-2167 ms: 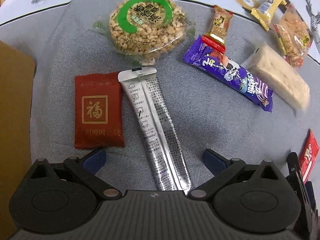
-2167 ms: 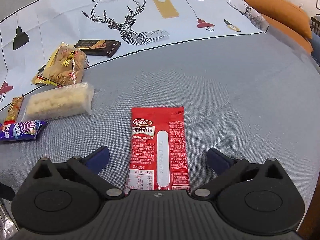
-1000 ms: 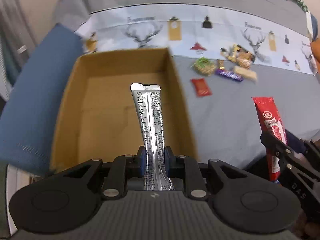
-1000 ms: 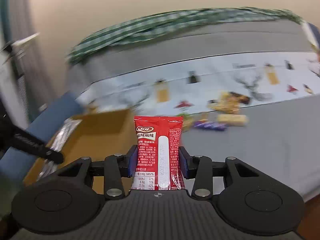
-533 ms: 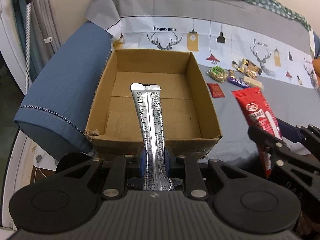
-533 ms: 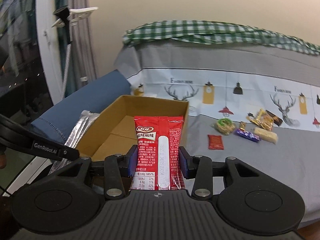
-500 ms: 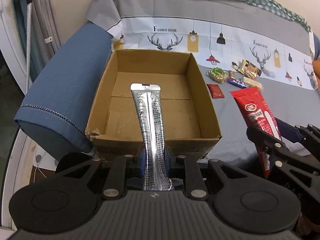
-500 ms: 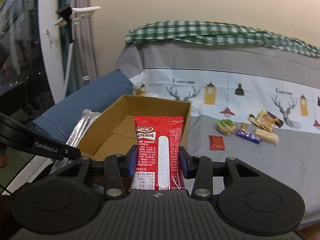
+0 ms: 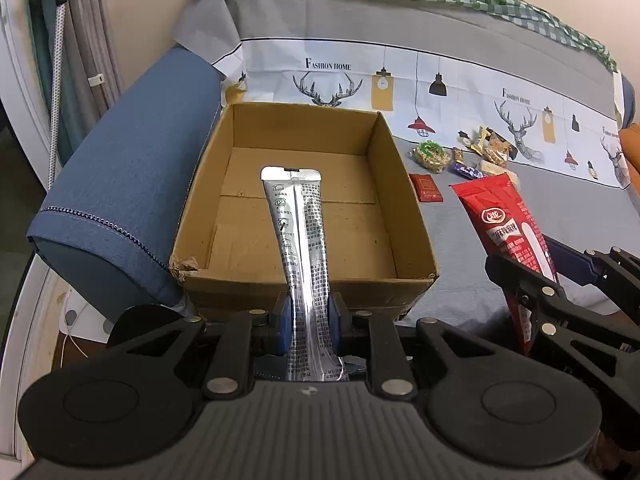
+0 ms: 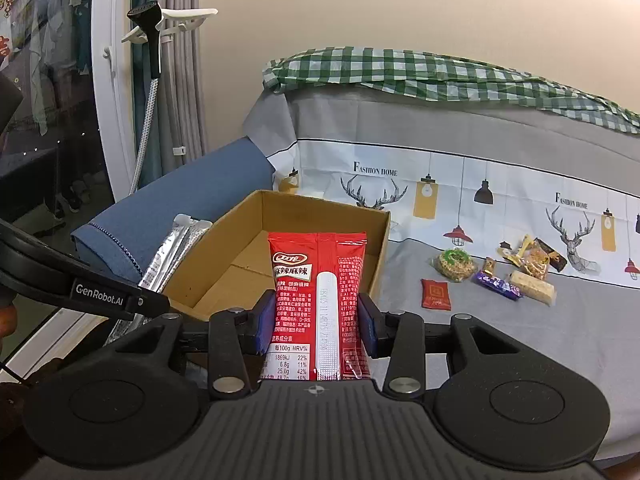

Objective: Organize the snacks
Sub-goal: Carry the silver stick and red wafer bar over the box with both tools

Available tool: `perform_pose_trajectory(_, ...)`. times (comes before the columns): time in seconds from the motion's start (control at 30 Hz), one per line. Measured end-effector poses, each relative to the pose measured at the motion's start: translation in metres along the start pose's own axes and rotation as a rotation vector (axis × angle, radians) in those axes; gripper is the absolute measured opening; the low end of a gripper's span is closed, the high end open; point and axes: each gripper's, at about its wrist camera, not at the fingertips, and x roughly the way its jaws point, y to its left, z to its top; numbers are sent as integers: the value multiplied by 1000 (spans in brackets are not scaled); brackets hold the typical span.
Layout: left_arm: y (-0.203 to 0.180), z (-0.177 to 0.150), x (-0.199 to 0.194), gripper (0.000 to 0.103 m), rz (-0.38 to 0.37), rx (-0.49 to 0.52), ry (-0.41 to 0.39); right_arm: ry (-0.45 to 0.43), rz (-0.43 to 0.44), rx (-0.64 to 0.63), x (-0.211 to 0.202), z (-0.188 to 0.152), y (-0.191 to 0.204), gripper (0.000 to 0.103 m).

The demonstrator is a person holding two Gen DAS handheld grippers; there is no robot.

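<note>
A silver foil stick packet printed with black text, a red snack pouch striped white, and a plain brown cardboard box are seen on grey deer-printed cloth.

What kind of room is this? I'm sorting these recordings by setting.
Most likely a home living room. The snacks lie on a sofa seat under a printed "Fashion Home" cover, a checked cloth draped over its back, and curtains hanging by a window at the left.
</note>
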Motion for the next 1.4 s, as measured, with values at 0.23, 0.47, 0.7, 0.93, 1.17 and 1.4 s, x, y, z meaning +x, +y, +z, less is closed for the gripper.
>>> perform_pose_trajectory(0.23,1,1,6,21,-1,-5,13,15,6,-1,4,0,1,44)
perform_pose_trajectory(0.47,7,6,14,21,20,9,6,46,11,-1,14,1,-2,44)
perform_pose_trajectory(0.7,23,26,31,21,31,25,-3,71,5,0,36,8,-6,44)
perform_pose_trajectory(0.93,38,60,67,21,33,8,23,91,19,25,82,24,-9,44)
perform_pose_trajectory(1.17,48,89,116,21,37,2,80,134,22,45,139,37,-14,44)
perform_pose_trajectory(1.4,57,102,166,21,45,6,157,213,41,49,191,35,-11,44)
